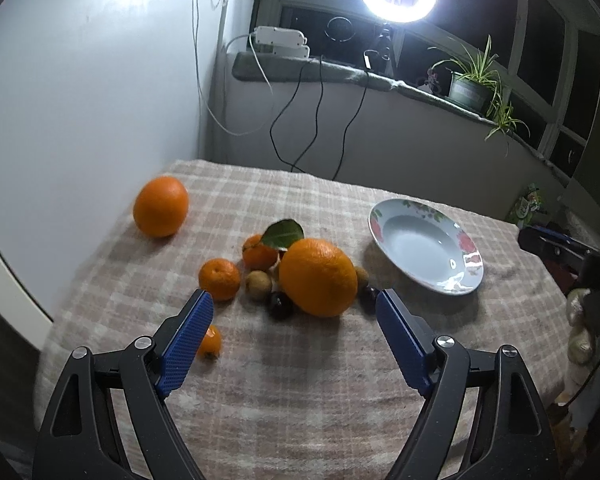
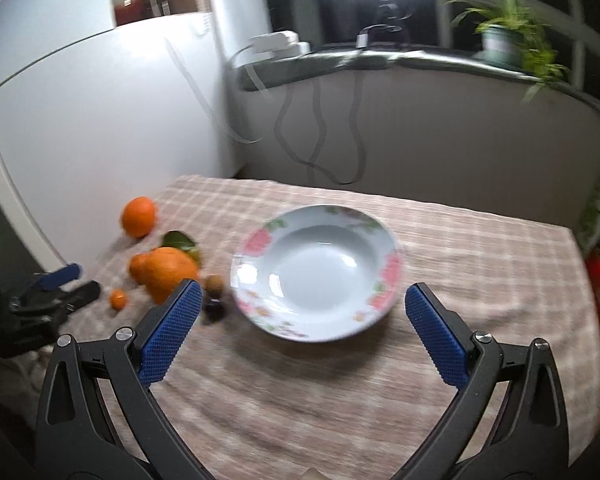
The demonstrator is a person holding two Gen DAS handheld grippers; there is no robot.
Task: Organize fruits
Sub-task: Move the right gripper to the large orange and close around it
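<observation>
Orange fruits (image 1: 318,276) clustered mid-frame on checked bench (image 1: 300,400), one orange (image 1: 161,206) apart at upper left. Empty plate (image 2: 316,272) centre of right view. Left gripper (image 1: 294,306) spread wide, holding nothing; right gripper (image 2: 302,298) likewise.

Each wrist camera looks forward and down over its own claw: the left faces the fruit pile (image 1: 296,276), the right the floral plate (image 2: 316,272) (blurred); both share the counter (image 1: 300,400).
</observation>
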